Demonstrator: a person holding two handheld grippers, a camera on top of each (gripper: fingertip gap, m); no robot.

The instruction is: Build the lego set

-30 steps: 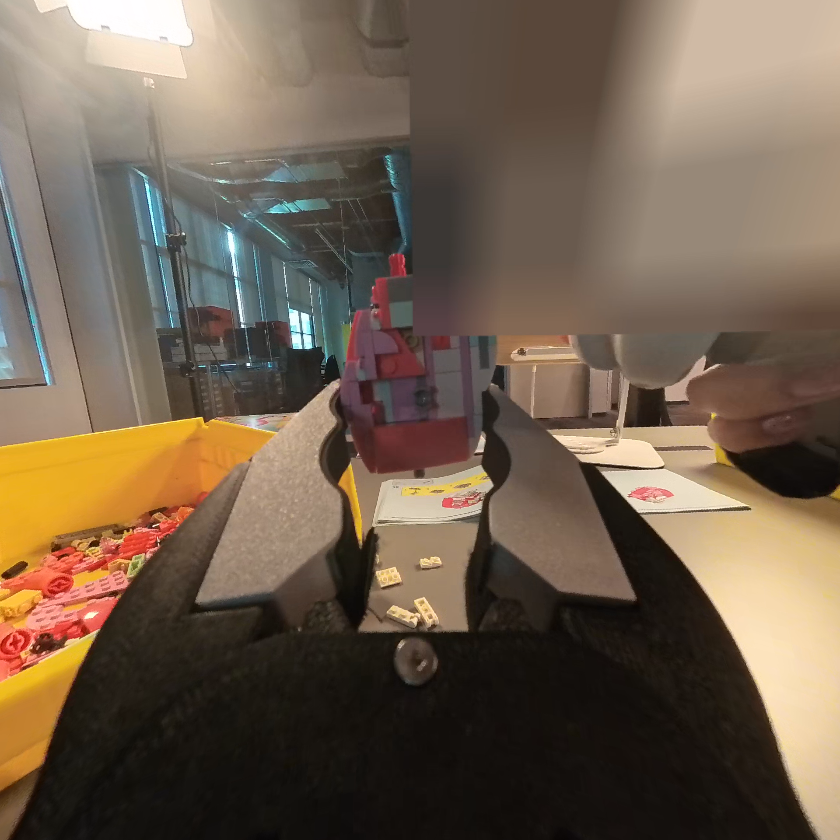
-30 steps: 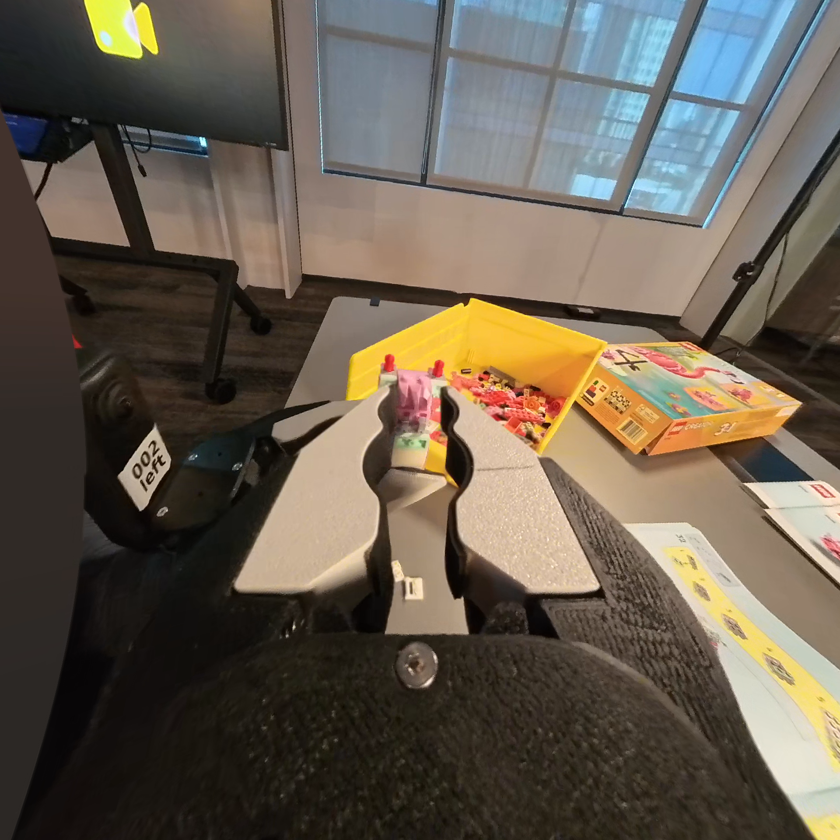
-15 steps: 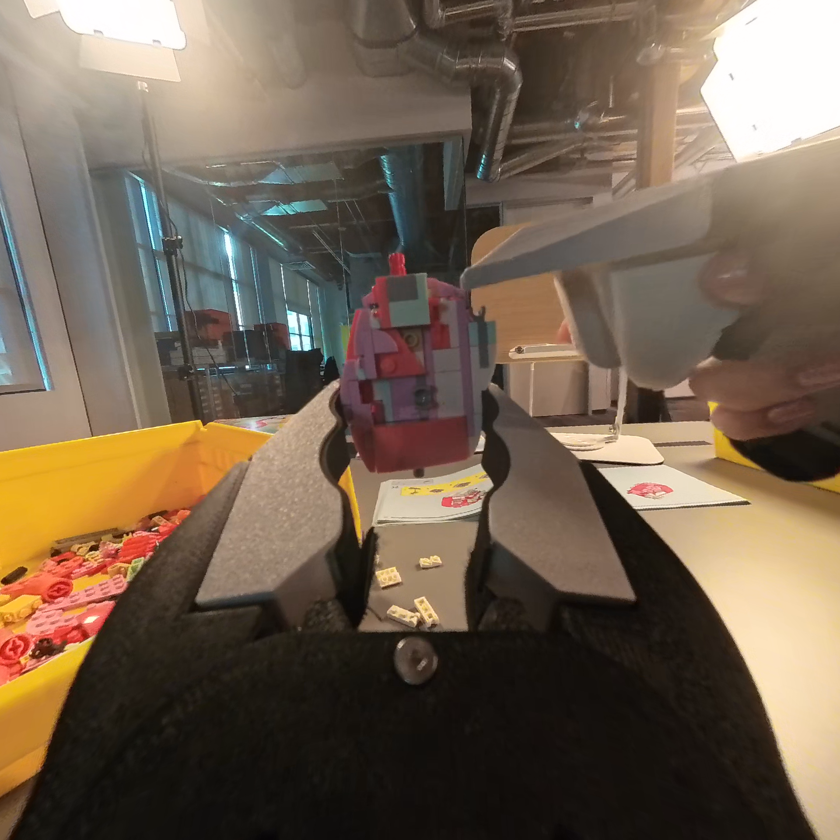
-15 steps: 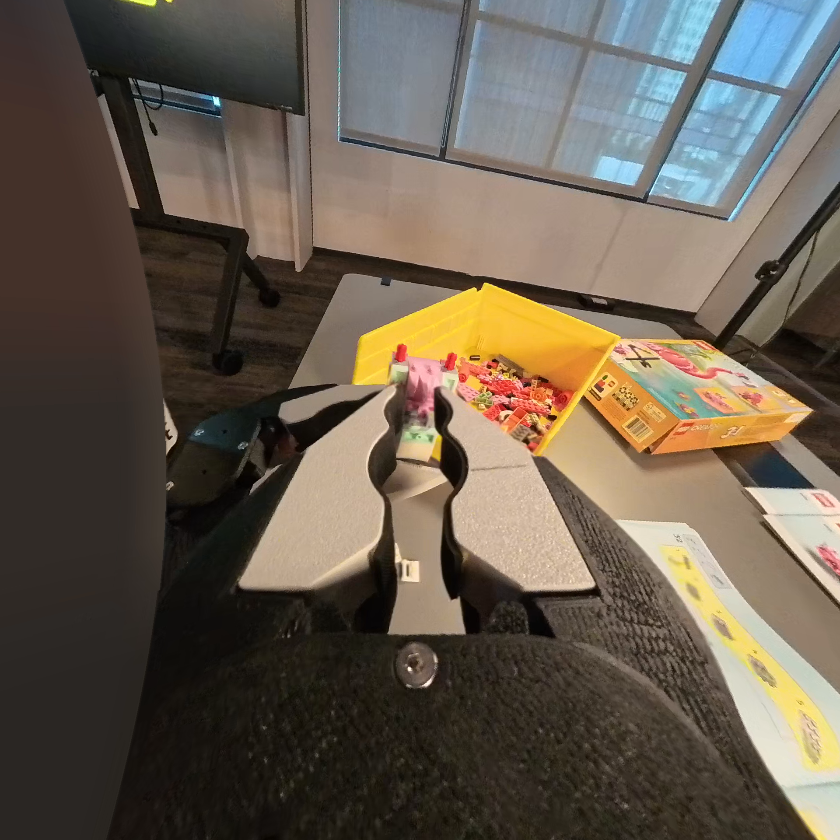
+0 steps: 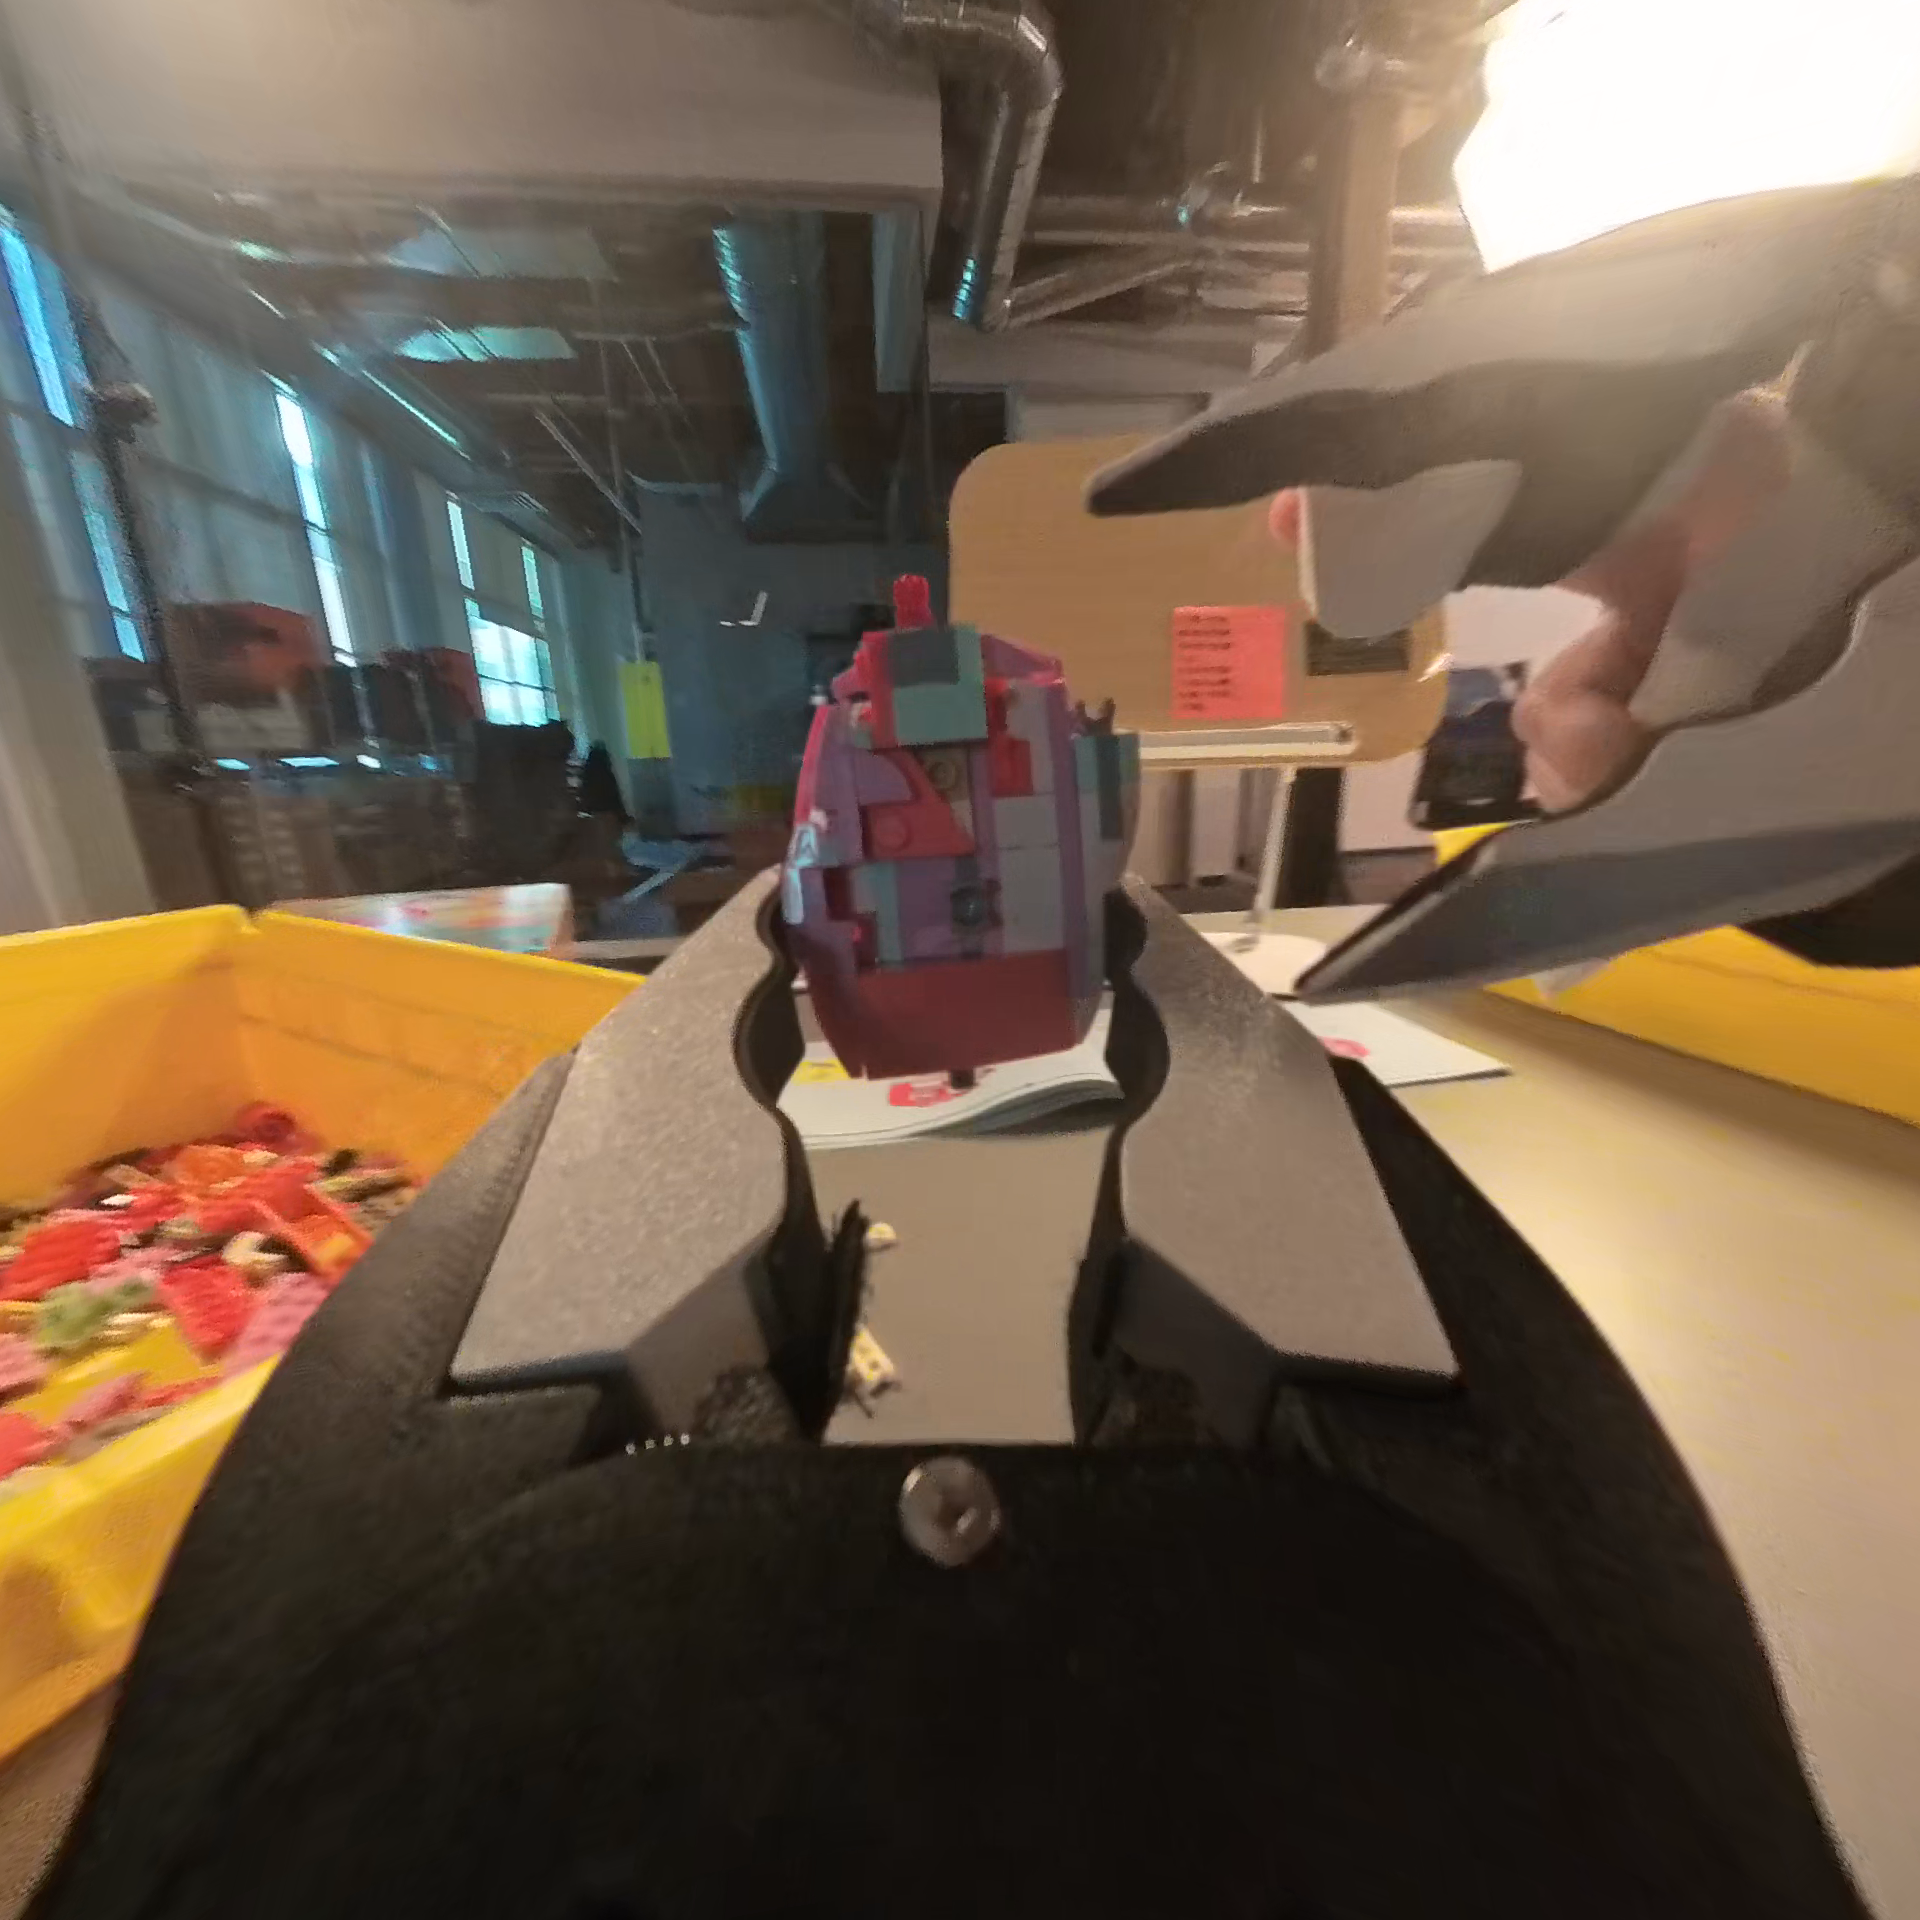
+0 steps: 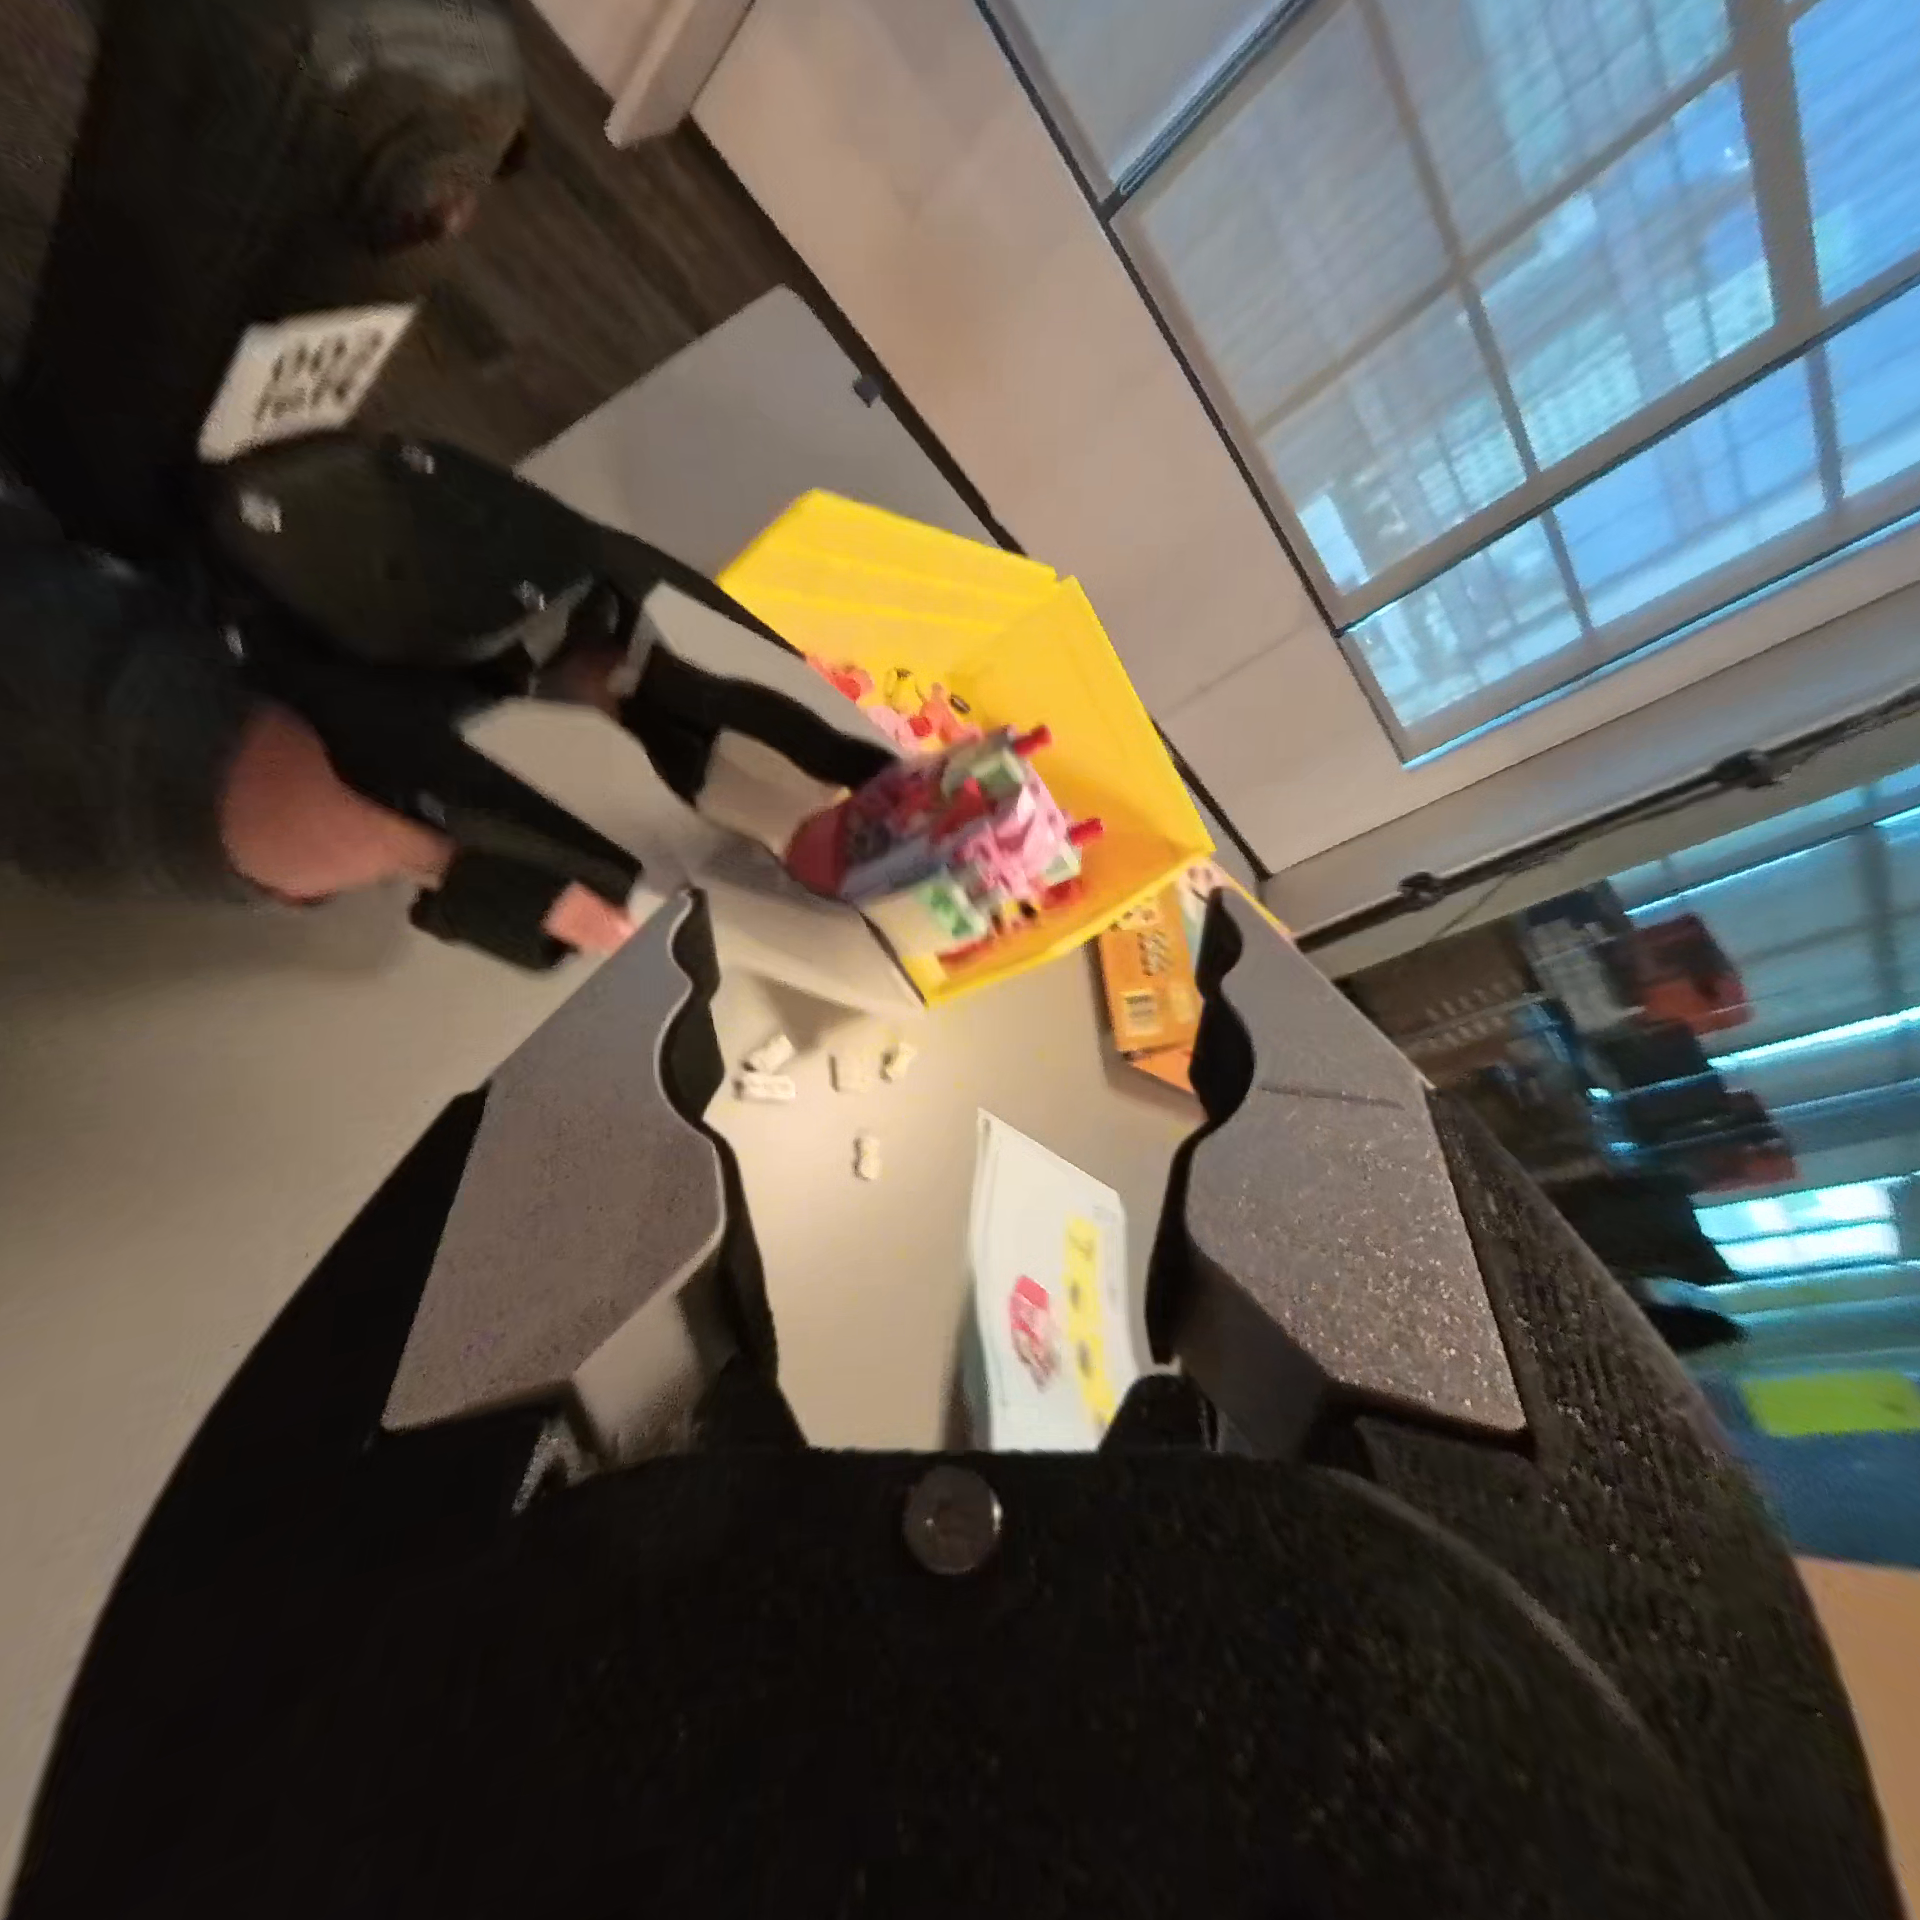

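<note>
My left gripper [image 5: 951,914] is shut on a brick model [image 5: 956,831] of red, purple and teal bricks and holds it upright above the grey table [image 5: 1610,1247]. Both pads press on its lower sides. My right gripper [image 6: 948,914] is wide open with nothing between its pads. In the right wrist view the model [image 6: 935,821] sits just beyond its fingertips, gripped by the left gripper's fingers [image 6: 748,717]. In the left wrist view the right gripper's open fingers [image 5: 1455,447] hang to the upper right of the model, apart from it.
A yellow bin [image 5: 312,997] of loose bricks stands at the left and also shows in the right wrist view [image 6: 1091,707]. An instruction booklet [image 6: 1039,1299], small white bricks [image 6: 810,1070] and an orange box [image 6: 1153,997] lie on the table. A second yellow bin [image 5: 1714,1018] is at the right. One gripper's finger ends stand about 5 cm off the other's.
My right gripper was shut on the top of the model; it has opened wide, let go, drawn back and rolled sideways. My left gripper still holds the model in place.
</note>
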